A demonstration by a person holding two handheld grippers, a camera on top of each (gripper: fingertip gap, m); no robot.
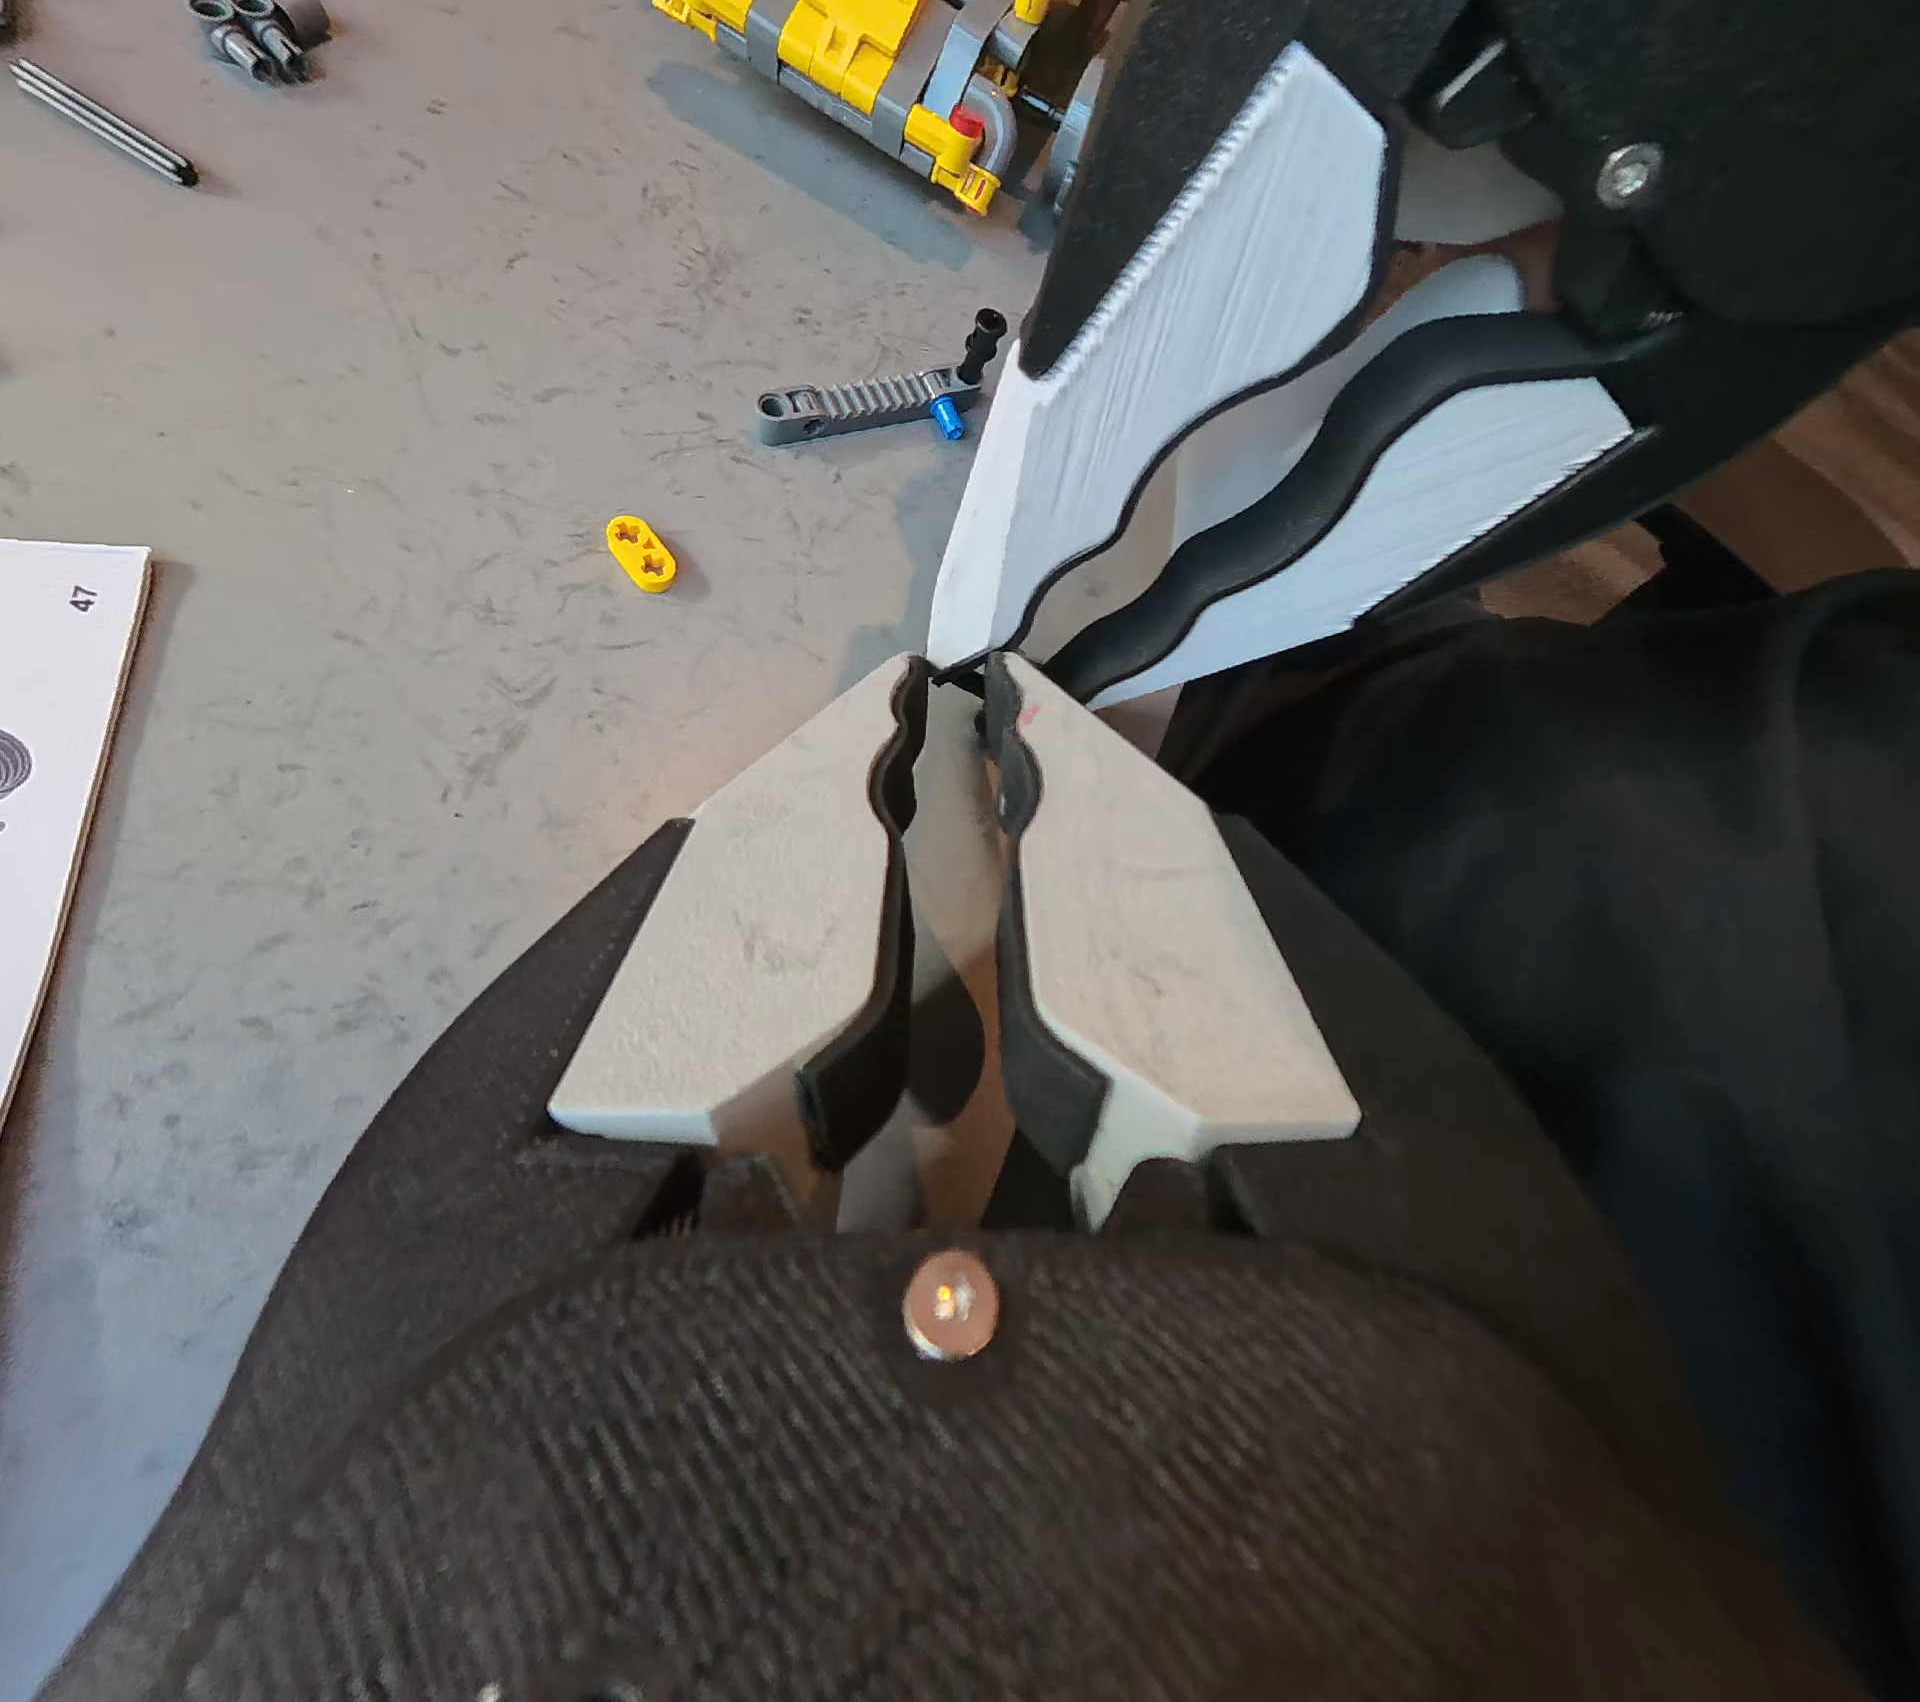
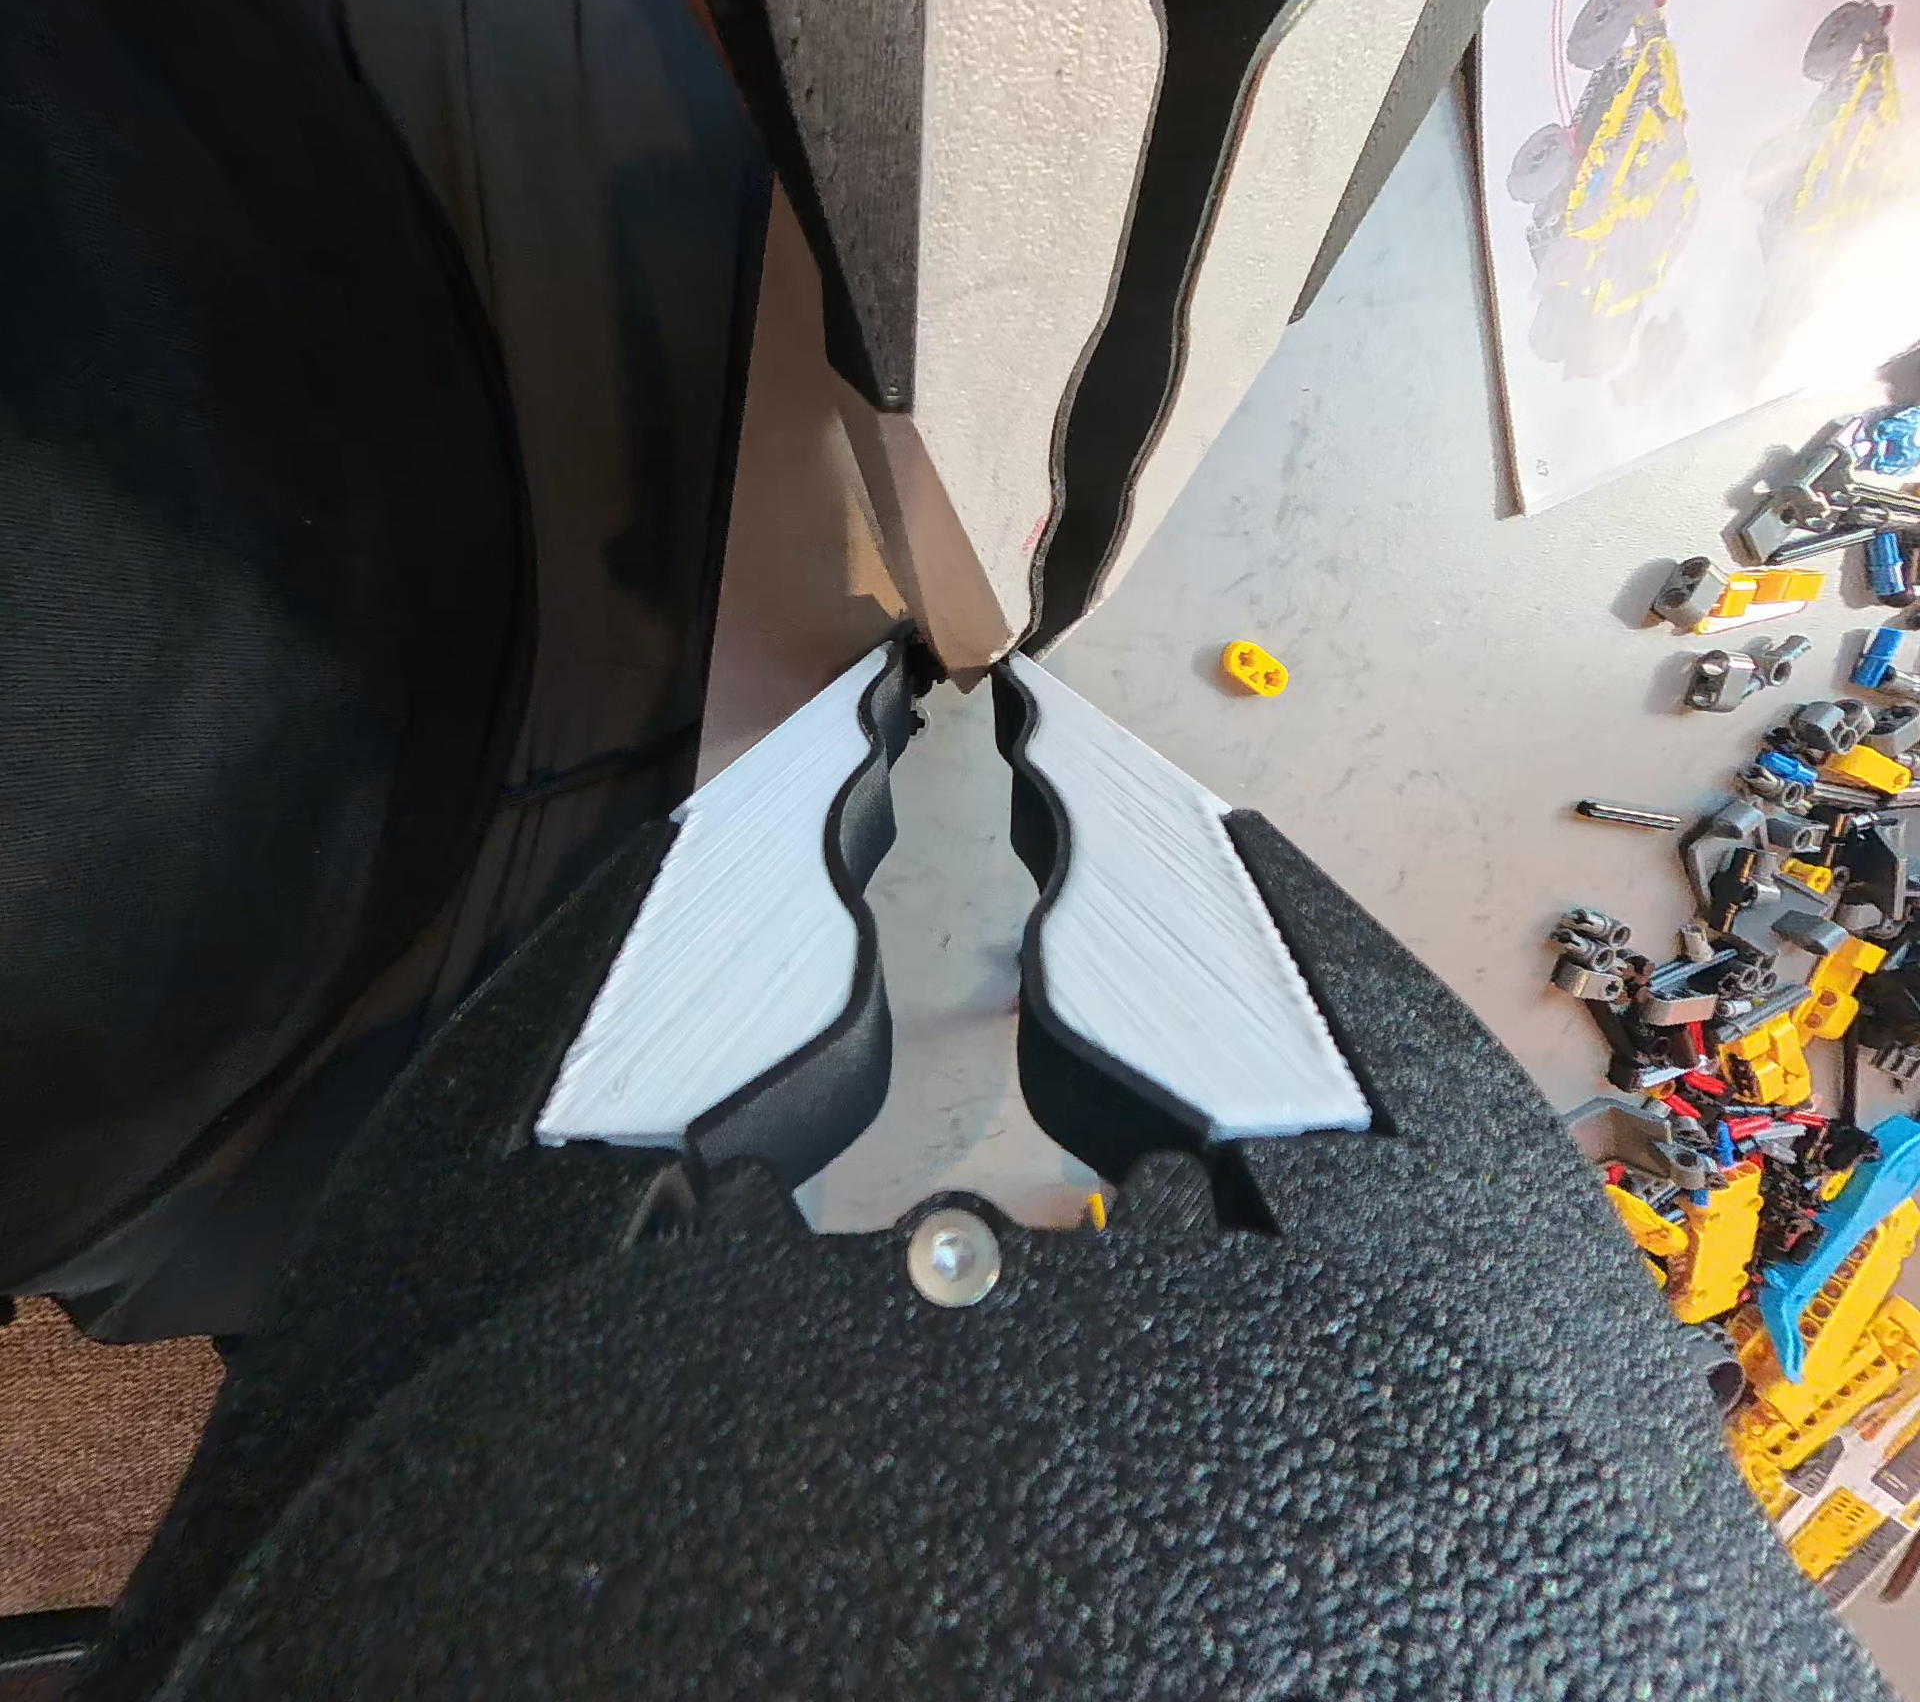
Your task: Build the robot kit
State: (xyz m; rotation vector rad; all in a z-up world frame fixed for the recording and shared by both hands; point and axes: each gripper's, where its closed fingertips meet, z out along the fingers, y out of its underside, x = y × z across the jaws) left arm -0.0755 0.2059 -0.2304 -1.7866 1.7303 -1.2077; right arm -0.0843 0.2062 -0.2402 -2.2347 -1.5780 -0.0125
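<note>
Left gripper [image 1: 954, 684] and right gripper [image 2: 951, 678] tip to tip at worktop [image 1: 436, 364] edge, both slightly spread, pinching a tiny black piece [image 2: 918, 684]. Yellow 2-hole link [image 1: 642, 553] nearby; booklet [image 1: 57, 779] with printed numerals.

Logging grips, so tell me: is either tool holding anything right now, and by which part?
Cannot tell. A tiny black piece sits where the left tool and right tool meet tip to tip, too small to judge the hold.
</note>
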